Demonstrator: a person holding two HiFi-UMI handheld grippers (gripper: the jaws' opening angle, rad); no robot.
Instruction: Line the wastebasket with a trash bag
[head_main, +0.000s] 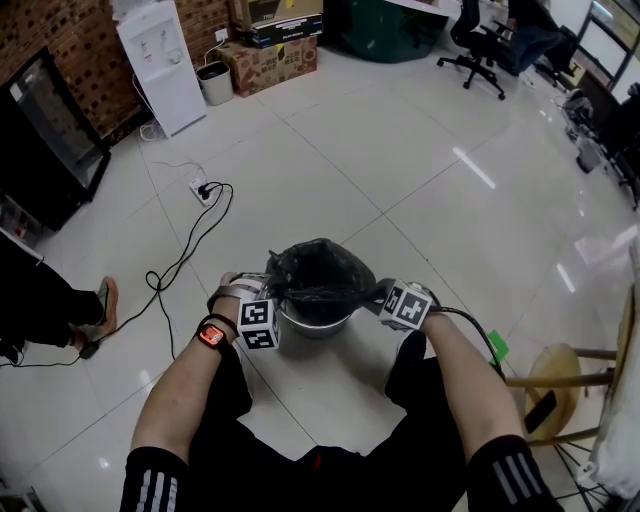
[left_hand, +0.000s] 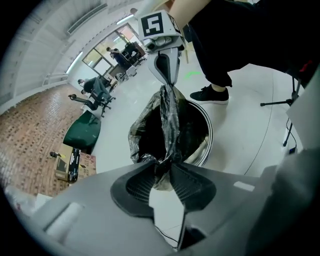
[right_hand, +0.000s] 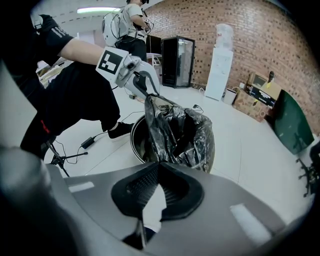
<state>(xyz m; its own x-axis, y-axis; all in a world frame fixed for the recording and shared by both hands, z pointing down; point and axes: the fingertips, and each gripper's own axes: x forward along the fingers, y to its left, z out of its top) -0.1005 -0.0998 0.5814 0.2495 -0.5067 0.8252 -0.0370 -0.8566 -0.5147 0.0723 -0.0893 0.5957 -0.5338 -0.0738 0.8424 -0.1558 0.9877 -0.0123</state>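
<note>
Pinching the trash bag (head_main: 320, 265) between closed jaws, left gripper (left_hand: 161, 166) and right gripper (right_hand: 157, 164) flank the wastebasket (head_main: 316, 323).

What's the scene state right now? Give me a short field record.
wastebasket: round, metal, upright on the floor
trash bag: black, partly inside, top edge pulled up between both tools
left tool: pinching bag edge
right tool: shut on bag edge
lining: not finished, near wall bare
</note>
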